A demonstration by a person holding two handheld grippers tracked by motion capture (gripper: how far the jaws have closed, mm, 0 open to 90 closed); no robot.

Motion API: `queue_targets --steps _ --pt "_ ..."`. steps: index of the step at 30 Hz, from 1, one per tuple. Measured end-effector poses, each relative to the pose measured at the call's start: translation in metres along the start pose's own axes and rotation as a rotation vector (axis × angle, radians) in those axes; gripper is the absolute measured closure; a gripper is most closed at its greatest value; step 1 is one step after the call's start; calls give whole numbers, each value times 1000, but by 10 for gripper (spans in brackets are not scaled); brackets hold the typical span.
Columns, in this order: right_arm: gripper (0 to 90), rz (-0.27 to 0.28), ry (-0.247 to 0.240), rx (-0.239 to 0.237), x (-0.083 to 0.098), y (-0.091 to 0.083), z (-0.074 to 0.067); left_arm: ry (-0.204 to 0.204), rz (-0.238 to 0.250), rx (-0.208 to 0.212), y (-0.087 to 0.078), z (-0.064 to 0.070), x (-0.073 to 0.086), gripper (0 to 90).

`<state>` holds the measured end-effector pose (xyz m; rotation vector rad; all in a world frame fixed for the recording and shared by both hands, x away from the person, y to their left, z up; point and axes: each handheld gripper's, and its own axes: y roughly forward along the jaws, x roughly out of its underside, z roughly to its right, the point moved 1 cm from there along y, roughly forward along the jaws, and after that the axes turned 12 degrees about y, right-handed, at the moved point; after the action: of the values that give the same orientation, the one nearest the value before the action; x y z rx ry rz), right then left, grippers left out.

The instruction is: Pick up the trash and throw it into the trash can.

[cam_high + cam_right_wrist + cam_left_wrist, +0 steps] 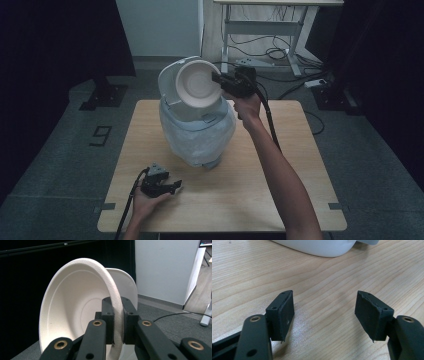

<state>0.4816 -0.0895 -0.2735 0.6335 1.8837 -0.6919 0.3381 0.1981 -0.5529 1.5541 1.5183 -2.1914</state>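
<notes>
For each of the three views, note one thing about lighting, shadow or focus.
High view: dim overall, the room's sides nearly black, the bowl the brightest thing. Left gripper view: evenly lit wood grain sharp on the table, soft shadows under the open left tool. Right gripper view: bowl rim crisp in the right tool, dark backdrop behind.

table [300,190]: light wood | desk frame [260,25] (cables beneath) | floor: grey

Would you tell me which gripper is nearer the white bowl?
Right: the right gripper clamps the white bowl by its rim; the left gripper rests open on the table, apart.
</notes>
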Motion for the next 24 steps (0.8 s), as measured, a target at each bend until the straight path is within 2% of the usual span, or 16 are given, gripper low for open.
queue_targets --steps 6,12,22,24 --pt "825 0 -16 -1 -2 10 -4 -7 2 0 -1 -1 1 319" --pt "823 -11 -56 15 -2 22 -8 -8 -3 3 0 -2 1 319" --pt "821 -25 -63 24 1 39 -7 -11 -4 0 0 -3 2 318" --pt "793 -31 -66 27 2 43 -6 -12 -4 0 0 -3 2 318"
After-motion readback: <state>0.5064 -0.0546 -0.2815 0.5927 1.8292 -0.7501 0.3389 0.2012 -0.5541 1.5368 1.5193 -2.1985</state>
